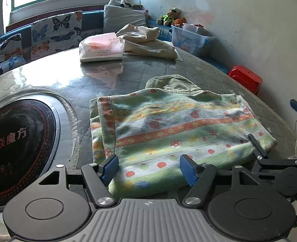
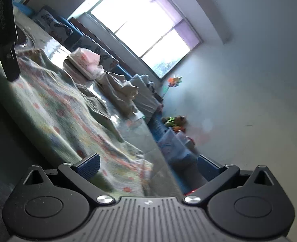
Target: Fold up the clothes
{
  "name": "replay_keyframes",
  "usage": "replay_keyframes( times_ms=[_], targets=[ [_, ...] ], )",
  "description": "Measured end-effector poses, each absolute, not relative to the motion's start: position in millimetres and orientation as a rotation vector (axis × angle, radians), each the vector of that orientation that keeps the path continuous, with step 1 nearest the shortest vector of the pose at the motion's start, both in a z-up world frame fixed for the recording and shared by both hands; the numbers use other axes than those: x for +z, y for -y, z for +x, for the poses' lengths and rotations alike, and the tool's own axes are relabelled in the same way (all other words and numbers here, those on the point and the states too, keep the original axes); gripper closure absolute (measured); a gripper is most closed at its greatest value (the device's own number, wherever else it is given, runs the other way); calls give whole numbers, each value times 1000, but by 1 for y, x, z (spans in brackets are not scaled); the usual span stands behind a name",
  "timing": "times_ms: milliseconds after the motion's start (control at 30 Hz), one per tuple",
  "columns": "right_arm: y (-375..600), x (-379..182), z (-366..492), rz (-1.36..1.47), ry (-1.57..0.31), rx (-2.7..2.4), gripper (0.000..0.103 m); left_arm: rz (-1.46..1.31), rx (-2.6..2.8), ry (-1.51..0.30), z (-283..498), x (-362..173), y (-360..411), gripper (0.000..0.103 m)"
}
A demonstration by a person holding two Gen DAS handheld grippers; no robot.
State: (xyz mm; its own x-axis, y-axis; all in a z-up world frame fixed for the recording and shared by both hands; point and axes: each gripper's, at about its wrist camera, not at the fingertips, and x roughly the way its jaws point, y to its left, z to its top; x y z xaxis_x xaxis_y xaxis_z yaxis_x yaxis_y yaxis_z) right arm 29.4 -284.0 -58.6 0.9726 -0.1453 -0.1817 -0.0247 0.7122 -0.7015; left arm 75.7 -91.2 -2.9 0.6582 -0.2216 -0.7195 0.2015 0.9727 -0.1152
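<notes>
Left hand-held gripper (image 1: pixel 149 166) open over folded towel's (image 1: pixel 174 127) near edge.

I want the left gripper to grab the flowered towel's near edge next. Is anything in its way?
Nothing visible. The left gripper is open, and the flowered towel lies right between its fingers, with no other thing in front.

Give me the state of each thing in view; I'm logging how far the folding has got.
Patterned towel: folded over, lying flat on the table, not gripped.
Olive cloth: crumpled, partly under the towel.
Cream garment: unfolded heap.
Tissue pack: lying flat, closed.
Storage bin: open, no lid.
Left hand-held gripper: open, over the towel's near edge.
Right hand-held gripper: open, tilted, holding nothing.
</notes>
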Motion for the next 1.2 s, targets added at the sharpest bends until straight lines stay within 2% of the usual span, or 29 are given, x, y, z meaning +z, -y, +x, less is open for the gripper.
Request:
replay_keyframes(
  times_ms=[333,500,800,967,1200],
  targets=[
    [322,-53,42,-661,-363,-135,0,-51,-201,-834,75,-8,76,26],
    [327,-50,40,-653,-372,-149,0,-62,-179,-837,73,-10,67,26],
    [316,-21,46,-444,-380,-25,0,-62,-158,-839,67,-8,63,26],
    [293,-25,48,-467,-396,61,0,-58,-143,-840,61,-4,59,19],
    [272,-20,41,-479,-392,130,0,-58,-133,-842,47,-2,49,16]
  ],
)
